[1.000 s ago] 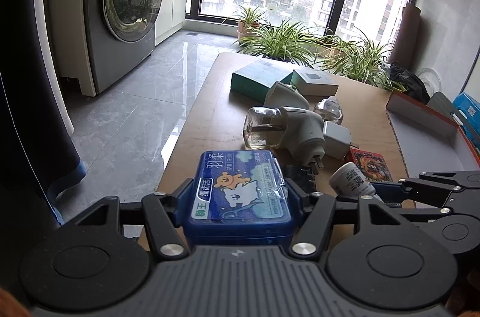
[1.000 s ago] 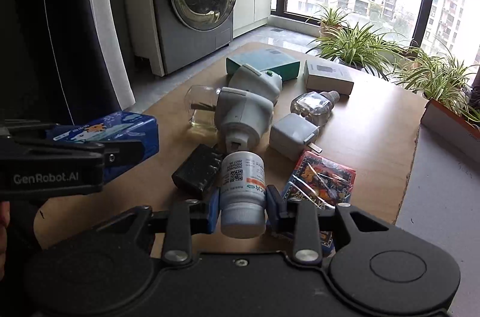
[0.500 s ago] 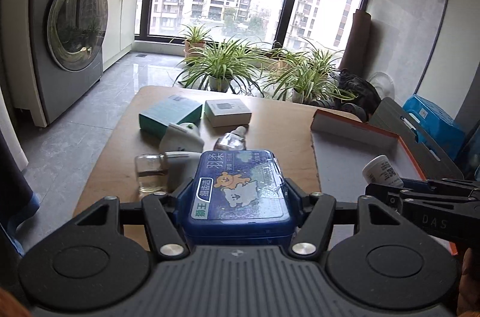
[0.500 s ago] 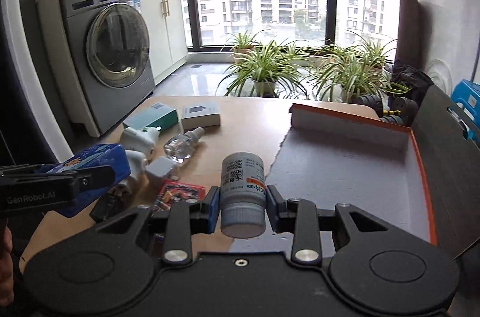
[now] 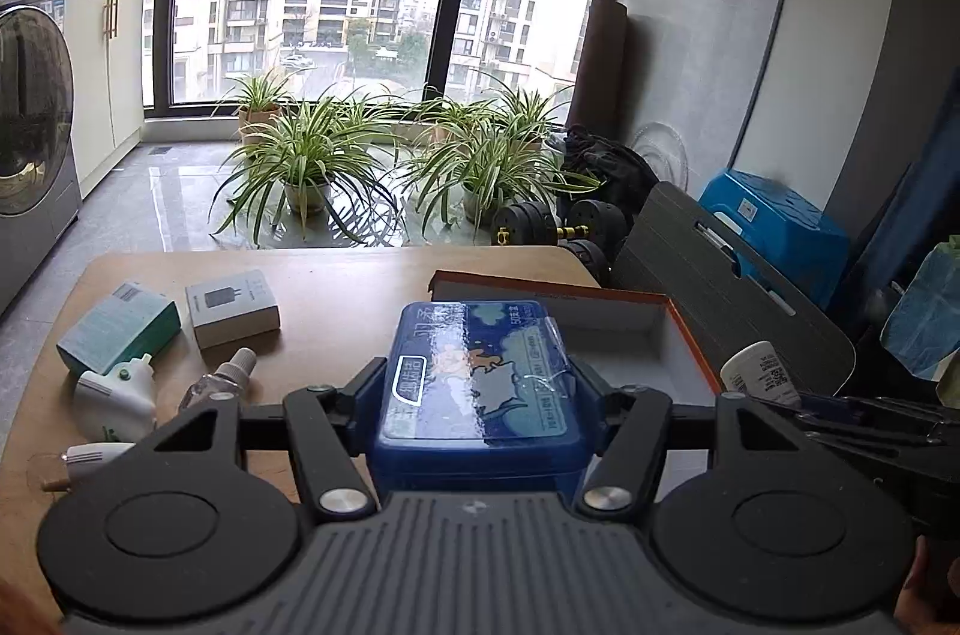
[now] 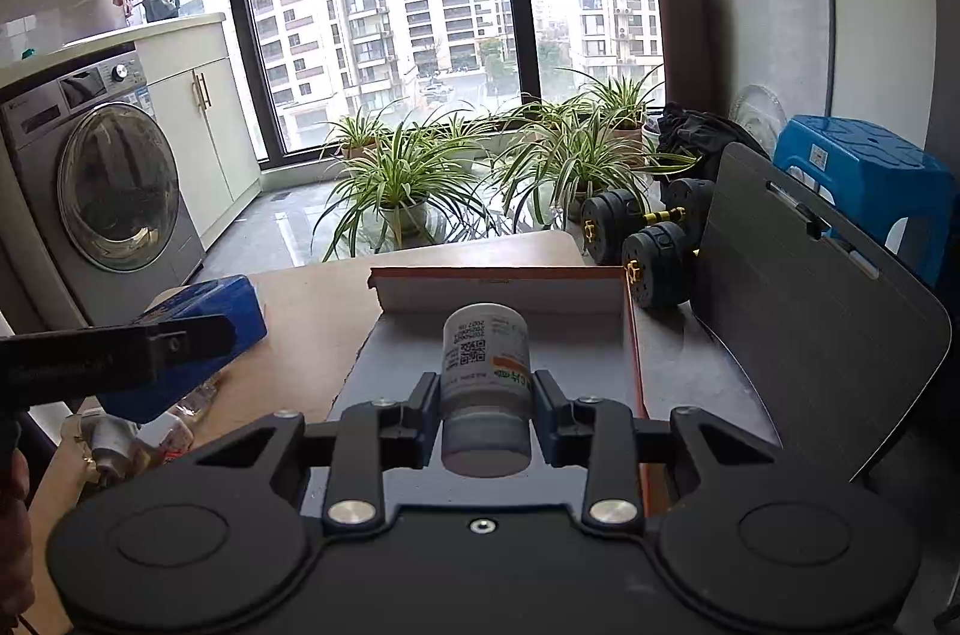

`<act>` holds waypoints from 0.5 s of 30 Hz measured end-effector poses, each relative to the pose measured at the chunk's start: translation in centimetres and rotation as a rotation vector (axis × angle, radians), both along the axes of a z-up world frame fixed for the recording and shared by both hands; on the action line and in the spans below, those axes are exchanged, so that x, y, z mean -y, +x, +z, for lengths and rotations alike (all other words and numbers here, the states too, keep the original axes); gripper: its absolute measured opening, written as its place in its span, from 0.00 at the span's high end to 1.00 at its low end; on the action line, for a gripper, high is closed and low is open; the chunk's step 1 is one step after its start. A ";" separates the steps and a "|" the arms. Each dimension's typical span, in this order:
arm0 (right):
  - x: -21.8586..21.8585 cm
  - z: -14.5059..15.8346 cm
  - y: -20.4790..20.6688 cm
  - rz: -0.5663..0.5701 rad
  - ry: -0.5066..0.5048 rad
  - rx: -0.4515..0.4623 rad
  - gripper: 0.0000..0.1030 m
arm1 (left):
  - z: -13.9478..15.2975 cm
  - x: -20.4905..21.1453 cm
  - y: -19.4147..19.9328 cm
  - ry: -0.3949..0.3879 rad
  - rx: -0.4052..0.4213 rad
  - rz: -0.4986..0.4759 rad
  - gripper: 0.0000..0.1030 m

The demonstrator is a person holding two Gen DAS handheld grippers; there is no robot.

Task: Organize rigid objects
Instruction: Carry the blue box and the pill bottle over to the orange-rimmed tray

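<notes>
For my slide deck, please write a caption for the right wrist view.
Right gripper holds a white bottle above the orange-rimmed tray.

We could not see the near end of the blue case point(image 5: 477, 383), which ran down behind the body of the left tool point(image 5: 477, 389). The print on its lid was too glossy and small for us to read. The white bottle point(image 6: 486, 383) covered part of the tray point(image 6: 630, 335) floor, and its label text was too small to make out. At the lower left of the right wrist view, the clutter on the bench point(image 6: 312, 311) sat blurred under the case. The washing machine point(image 5: 30, 107) was cut by the left wrist view's left edge.
</notes>
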State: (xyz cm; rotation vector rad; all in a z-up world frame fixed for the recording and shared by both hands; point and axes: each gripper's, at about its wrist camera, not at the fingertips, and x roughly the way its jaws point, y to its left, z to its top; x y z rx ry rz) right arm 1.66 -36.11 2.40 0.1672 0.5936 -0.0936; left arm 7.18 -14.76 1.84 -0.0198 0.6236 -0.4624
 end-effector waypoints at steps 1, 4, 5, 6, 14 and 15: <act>0.4 0.0 0.2 -0.002 0.002 -0.001 0.61 | -0.1 0.4 0.3 0.002 0.000 -0.004 0.39; 1.2 -0.2 1.2 -0.008 0.015 -0.004 0.61 | -0.1 1.9 1.1 0.010 -0.004 -0.015 0.39; 1.6 -0.2 1.4 -0.012 0.019 -0.003 0.61 | -0.2 2.2 1.4 0.013 -0.005 -0.017 0.39; 2.0 -0.1 1.8 -0.014 0.025 -0.002 0.61 | -0.3 2.7 1.7 0.016 -0.005 -0.019 0.39; 2.9 -0.5 4.3 -0.019 0.037 -0.001 0.61 | -0.8 4.6 3.9 0.040 -0.018 -0.028 0.39; 3.1 -0.7 4.6 -0.020 0.036 -0.004 0.61 | -0.9 4.8 4.1 0.043 -0.019 -0.028 0.39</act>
